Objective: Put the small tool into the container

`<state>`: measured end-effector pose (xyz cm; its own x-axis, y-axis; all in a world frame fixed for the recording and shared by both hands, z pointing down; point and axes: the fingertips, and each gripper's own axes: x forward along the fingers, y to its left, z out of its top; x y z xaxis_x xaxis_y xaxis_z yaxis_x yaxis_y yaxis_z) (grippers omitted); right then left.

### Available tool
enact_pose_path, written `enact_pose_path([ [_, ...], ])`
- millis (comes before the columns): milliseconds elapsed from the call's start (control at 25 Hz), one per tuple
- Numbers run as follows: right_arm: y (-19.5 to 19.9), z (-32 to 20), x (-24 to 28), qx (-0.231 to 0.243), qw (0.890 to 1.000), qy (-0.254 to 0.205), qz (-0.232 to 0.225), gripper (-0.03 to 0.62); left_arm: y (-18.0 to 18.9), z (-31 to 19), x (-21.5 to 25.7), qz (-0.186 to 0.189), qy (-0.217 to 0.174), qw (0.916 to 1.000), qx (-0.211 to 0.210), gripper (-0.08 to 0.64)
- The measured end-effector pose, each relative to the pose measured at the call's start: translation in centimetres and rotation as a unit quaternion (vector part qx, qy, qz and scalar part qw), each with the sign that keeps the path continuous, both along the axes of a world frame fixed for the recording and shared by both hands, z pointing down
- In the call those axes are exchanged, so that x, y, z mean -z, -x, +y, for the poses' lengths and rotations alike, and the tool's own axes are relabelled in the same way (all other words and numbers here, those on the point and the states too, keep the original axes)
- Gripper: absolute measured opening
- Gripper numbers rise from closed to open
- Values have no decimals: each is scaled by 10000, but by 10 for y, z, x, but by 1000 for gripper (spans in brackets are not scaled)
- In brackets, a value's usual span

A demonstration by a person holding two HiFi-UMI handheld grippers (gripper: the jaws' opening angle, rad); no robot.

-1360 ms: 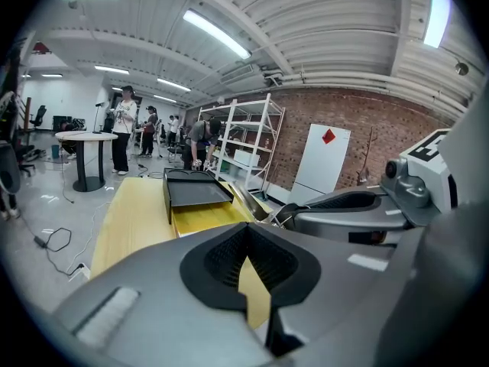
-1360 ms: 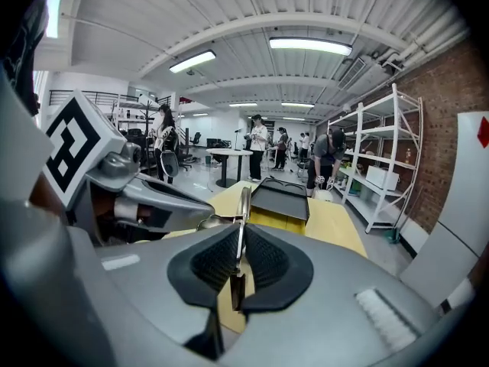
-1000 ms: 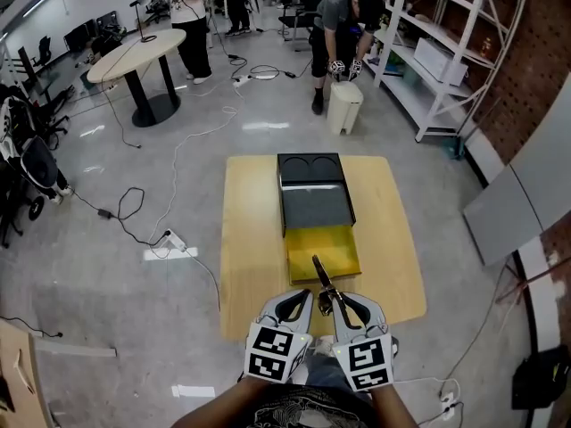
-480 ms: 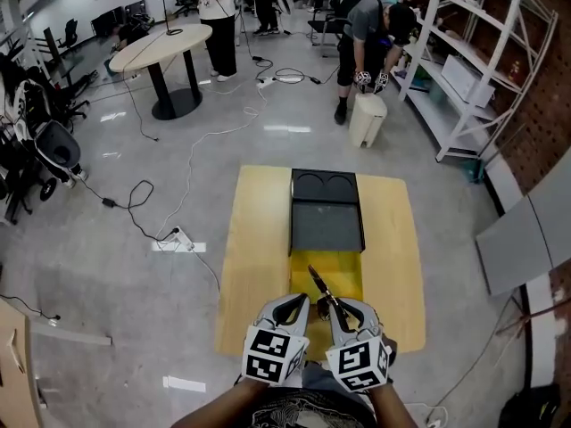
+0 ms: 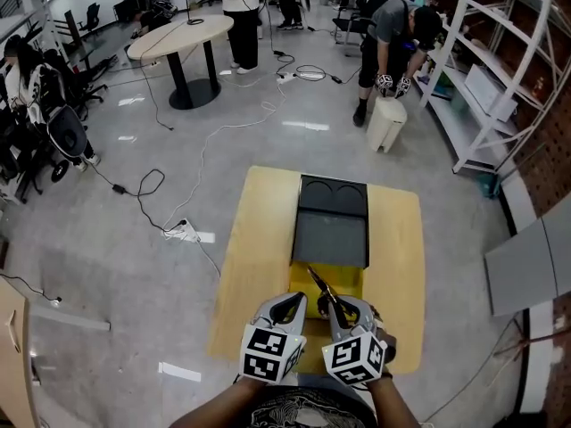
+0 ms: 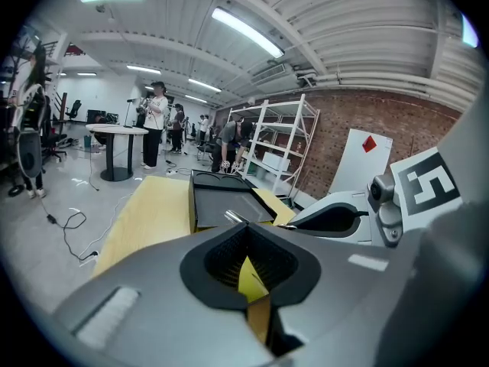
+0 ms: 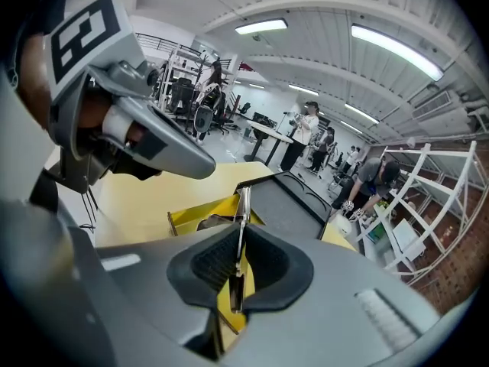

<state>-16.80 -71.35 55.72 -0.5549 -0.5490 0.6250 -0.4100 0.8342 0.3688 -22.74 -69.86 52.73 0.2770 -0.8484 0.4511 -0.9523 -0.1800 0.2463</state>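
Note:
A black container (image 5: 331, 230) stands on the wooden table (image 5: 259, 257), and its yellow drawer (image 5: 348, 279) is pulled out toward me. My right gripper (image 5: 346, 308) is shut on the small metal tool (image 5: 321, 290), a slim plier-like piece that points up and forward over the drawer's near end. In the right gripper view the tool (image 7: 241, 220) stands upright between the pads of the right gripper (image 7: 235, 270), with the yellow drawer (image 7: 200, 209) behind it. My left gripper (image 5: 287, 307) hangs beside it on the left, shut and holding nothing. In the left gripper view the left gripper (image 6: 246, 270) faces the container (image 6: 223, 205).
A person bends over a white bin (image 5: 386, 123) beyond the table. Metal shelving (image 5: 482, 69) lines the right side. A round table (image 5: 183, 38) and other people stand at the back left. Cables and a power strip (image 5: 183, 232) lie on the floor left of the table.
The head view has shifted, so the table sits nearer and more to the right. The right gripper keeps the tool, which now reaches further over the yellow drawer. Both grippers stay side by side.

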Motion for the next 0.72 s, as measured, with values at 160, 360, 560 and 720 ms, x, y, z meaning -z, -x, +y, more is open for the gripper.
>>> enact_pose_path([
  [160,14,-29,-16,216,9995,5,215,26,9,-30,-5,-13,56,10000,73,12],
  [360,26,-59,-42,449,9975,80,542,28,18,-58,-14,-53,133,9998,162,12],
  [560,21,-63,-68,634,9948,91,794,31,13,-63,-26,-81,163,9996,237,12],
  [720,18,-75,-74,690,9932,114,928,32,10,-75,-22,-99,187,9994,269,12],
])
